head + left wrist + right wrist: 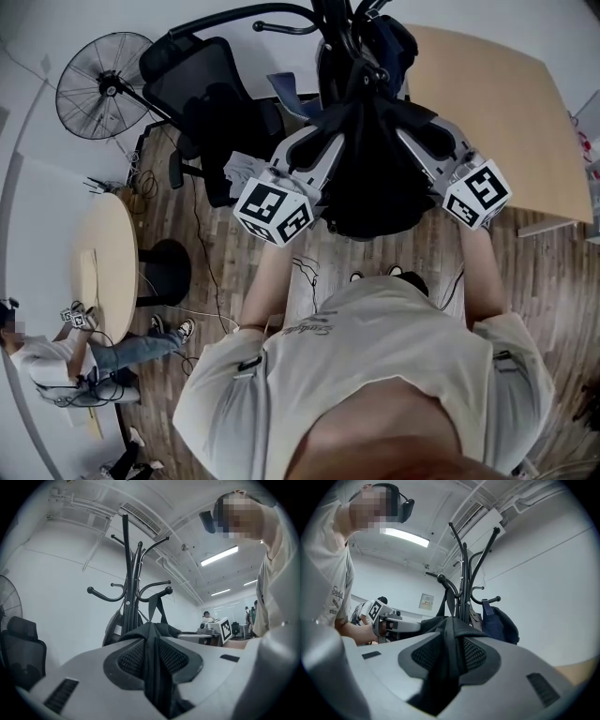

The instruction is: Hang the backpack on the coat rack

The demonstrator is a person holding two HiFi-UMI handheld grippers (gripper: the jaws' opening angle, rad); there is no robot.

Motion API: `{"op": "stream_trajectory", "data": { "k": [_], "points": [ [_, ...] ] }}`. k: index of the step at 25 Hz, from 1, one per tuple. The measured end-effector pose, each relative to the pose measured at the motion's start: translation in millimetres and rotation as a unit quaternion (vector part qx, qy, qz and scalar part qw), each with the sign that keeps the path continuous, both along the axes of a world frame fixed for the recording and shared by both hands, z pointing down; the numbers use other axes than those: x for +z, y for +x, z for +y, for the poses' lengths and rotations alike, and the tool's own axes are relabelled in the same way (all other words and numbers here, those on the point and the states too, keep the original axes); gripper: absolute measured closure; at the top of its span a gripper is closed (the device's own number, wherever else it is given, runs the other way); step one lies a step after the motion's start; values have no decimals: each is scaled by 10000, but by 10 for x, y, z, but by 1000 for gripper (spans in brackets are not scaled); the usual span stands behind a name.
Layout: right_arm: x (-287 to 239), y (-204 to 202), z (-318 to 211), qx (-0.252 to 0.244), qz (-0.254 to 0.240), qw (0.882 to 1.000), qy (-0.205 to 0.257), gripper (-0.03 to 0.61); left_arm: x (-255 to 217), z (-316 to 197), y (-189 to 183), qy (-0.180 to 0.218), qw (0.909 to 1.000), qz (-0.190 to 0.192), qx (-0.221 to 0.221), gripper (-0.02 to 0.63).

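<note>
Backpack (370, 192) held raised, fabric clamped in left claw (323, 142) & right claw (418, 141) alike, just near side of coat rack (127, 573); hooks (161, 591) are seen farther & higher, both claws equidistant.

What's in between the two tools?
The black backpack, seen in the head view; the left tool and right tool each pinch its fabric.

Matt cloth backpack (370, 178) — glossy metal rack (126, 564)
</note>
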State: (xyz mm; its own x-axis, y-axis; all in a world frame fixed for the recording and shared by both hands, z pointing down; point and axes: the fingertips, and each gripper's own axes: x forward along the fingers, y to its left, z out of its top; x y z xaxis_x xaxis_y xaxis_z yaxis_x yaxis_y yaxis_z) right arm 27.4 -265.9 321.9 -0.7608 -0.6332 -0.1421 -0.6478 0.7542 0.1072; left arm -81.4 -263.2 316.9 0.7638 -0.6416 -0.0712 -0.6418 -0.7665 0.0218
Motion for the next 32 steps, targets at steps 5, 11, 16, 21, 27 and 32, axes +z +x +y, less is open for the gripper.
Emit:
{"op": "stream_trajectory", "data": {
  "k": [5, 11, 16, 21, 27, 32],
  "points": [
    [68, 267, 157, 768, -224, 9968, -41, 480, -20, 119, -215, 114, 9998, 144, -109, 526],
    [157, 382, 480, 1130, -406, 9927, -110, 573, 38, 283, -280, 22, 9991, 428, -26, 578],
    [265, 364, 619, 1010, -247, 9942, -280, 583, 165, 446, -201, -140, 9988, 463, 18, 592],
    [419, 353, 879, 770, -204, 9957, -474, 583, 391, 742, -17, -449, 9982, 385, -13, 595],
    [610, 381, 1303, 406, -101, 9970, -654, 583, 555, 1252, 237, -683, 9974, 127, -179, 595],
    [703, 388, 1530, 204, -206, 9967, -756, 583, 670, 1628, 407, -714, 9967, -73, -372, 594]
  ]
}}
